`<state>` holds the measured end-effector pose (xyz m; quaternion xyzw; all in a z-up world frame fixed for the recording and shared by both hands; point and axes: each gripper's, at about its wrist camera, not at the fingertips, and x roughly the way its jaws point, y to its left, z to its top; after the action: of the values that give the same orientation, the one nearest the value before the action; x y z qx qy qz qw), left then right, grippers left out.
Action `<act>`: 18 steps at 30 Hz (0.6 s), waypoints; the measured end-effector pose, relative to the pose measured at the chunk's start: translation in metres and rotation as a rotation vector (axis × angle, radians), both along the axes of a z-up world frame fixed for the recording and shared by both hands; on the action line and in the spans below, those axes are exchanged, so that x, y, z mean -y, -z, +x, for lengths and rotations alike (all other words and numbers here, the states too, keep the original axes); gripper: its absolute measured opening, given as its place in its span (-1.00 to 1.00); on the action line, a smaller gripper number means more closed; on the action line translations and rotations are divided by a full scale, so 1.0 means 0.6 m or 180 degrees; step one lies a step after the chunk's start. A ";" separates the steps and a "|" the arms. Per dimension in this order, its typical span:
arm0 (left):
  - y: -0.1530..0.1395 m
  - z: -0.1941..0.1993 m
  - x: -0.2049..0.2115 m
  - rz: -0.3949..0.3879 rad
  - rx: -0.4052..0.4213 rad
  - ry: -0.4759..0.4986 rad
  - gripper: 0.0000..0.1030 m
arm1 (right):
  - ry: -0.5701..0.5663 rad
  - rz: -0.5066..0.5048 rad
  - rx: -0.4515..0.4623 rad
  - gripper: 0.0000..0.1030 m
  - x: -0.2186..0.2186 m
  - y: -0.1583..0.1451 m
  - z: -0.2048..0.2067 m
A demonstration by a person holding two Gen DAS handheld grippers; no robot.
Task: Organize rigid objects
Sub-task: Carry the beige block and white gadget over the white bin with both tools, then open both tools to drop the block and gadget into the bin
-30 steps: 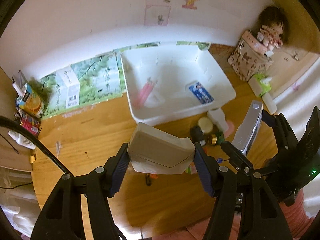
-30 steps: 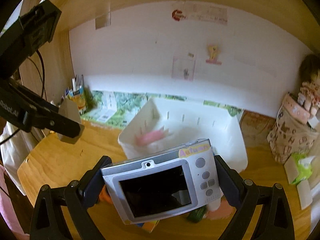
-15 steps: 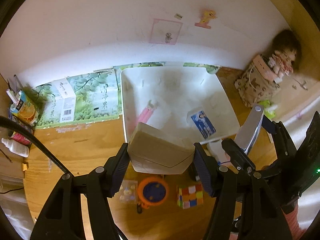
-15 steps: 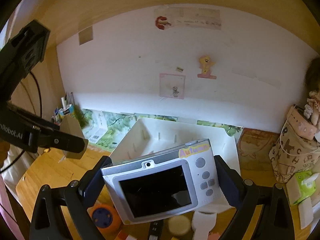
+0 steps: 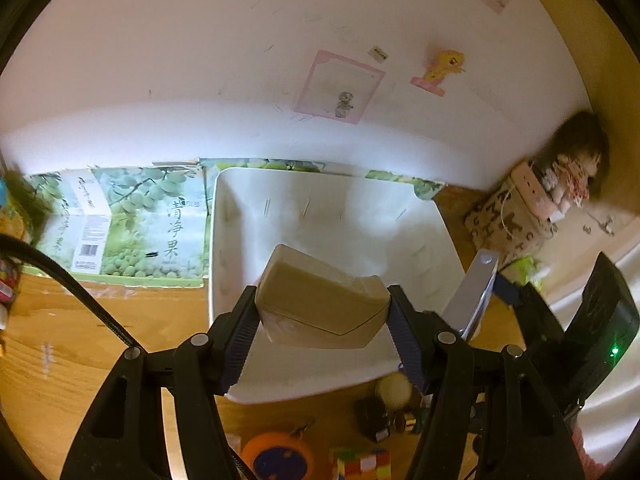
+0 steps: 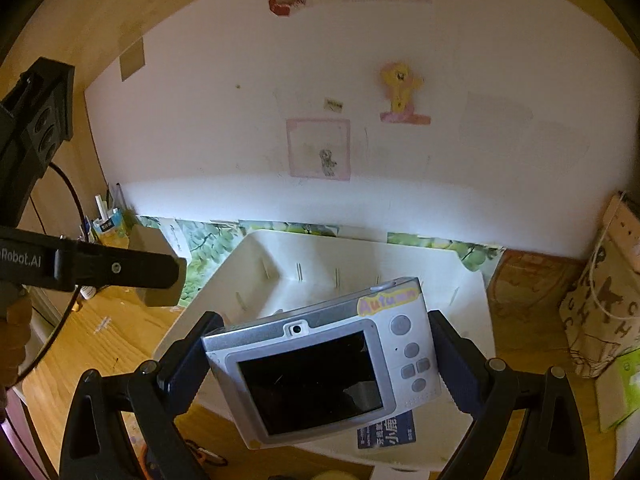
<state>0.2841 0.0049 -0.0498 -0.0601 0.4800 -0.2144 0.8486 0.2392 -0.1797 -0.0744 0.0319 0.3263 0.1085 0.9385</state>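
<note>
Gripping a beige box [image 5: 320,304], the left gripper [image 5: 322,320] has carried it from above the bare wooden table [image 5: 80,344] to over the near part of the white bin [image 5: 332,216], which a second ago lay well ahead of it. To its right, the right gripper [image 6: 320,356] stays clamped on a silver camera [image 6: 320,368], now also over the bin's near edge, a blue packet [image 6: 386,432] showing below it.
</note>
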 end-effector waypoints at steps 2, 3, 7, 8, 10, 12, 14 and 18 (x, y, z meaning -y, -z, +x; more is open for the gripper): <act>0.013 0.004 0.001 -0.0055 -0.0019 -0.0034 0.29 | -0.0002 0.0036 -0.0059 0.93 0.004 0.014 0.009; 0.018 0.006 0.001 -0.0073 -0.0026 -0.0044 0.29 | 0.0000 0.0033 -0.0083 0.93 0.004 0.019 0.013; 0.036 0.009 0.004 -0.0038 -0.0028 -0.0119 0.30 | 0.0015 0.0056 -0.0159 0.93 0.009 0.037 0.027; 0.041 0.010 0.004 -0.0009 -0.0053 -0.0149 0.30 | 0.0022 0.0076 -0.0175 0.93 0.011 0.041 0.029; 0.049 0.014 0.002 0.0012 -0.0118 -0.0195 0.30 | 0.0033 0.0104 -0.0235 0.93 0.013 0.047 0.032; 0.055 0.016 0.000 0.0015 -0.0188 -0.0226 0.31 | 0.0050 0.0115 -0.0223 0.93 0.016 0.049 0.031; 0.061 0.017 -0.005 -0.0017 -0.0268 -0.0270 0.40 | 0.0042 0.0154 -0.0142 0.93 0.018 0.042 0.028; 0.054 0.010 -0.016 -0.0125 -0.0258 -0.0369 0.60 | 0.0016 0.0172 -0.0092 0.93 0.016 0.031 0.022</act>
<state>0.2903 0.0147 -0.0821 -0.1131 0.5054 -0.1717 0.8380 0.2525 -0.1895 -0.0932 0.0596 0.3367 0.1144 0.9327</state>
